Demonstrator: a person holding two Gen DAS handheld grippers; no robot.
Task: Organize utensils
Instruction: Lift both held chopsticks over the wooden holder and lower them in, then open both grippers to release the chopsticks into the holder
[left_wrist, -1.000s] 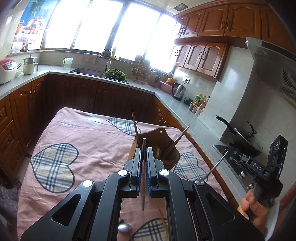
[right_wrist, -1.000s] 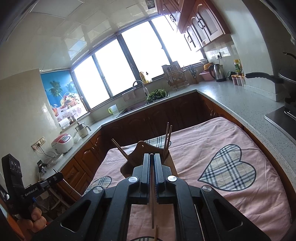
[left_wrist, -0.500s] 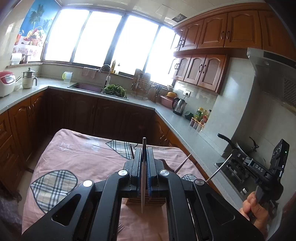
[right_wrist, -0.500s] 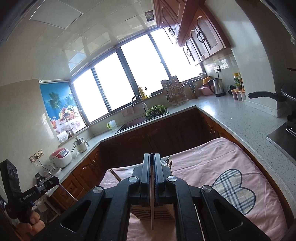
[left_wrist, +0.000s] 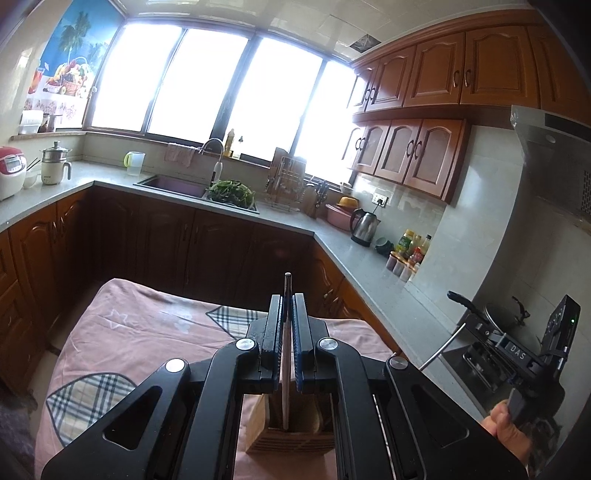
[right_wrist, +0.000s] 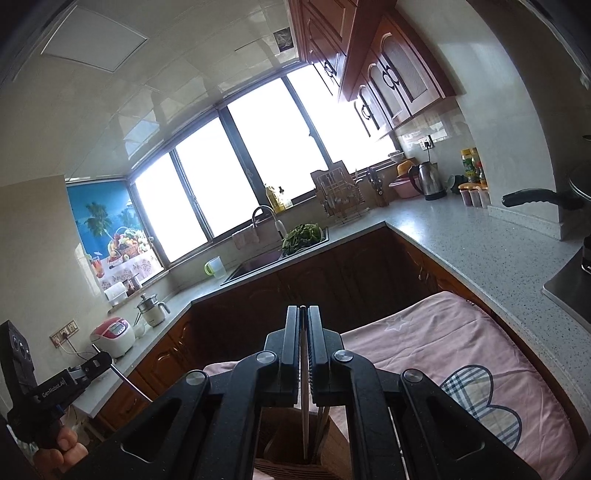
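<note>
- The left gripper (left_wrist: 287, 325) was clenched on a thin chopstick (left_wrist: 286, 369); the stick stood upright between the blue pads, its top poking out above the jaws at 12 o'clock and its lower end hanging down toward 6 o'clock.
- Below that gripper, at 6 o'clock in the left wrist view, sat the wooden utensil holder (left_wrist: 280, 439) on the pink cloth (left_wrist: 147, 332); the chopstick's lower end reached into the holder's opening.
- The right gripper (right_wrist: 303, 332) was likewise clenched, grasping a second chopstick (right_wrist: 303, 406) that ran straight down between the pads.
- In the right wrist view the holder lay at 6 o'clock, directly under the jaws, with other sticks (right_wrist: 321, 424) leaning inside it just to the right of the held one.
- Whether either held stick touched the holder's floor could not be told.
- At 4 o'clock in the left wrist view, a hand (left_wrist: 511, 432) gripped the other gripper's handle.
- The cloth carried plaid heart patches (right_wrist: 476, 398) and covered a table beside the speckled counter (right_wrist: 480, 251).
</note>
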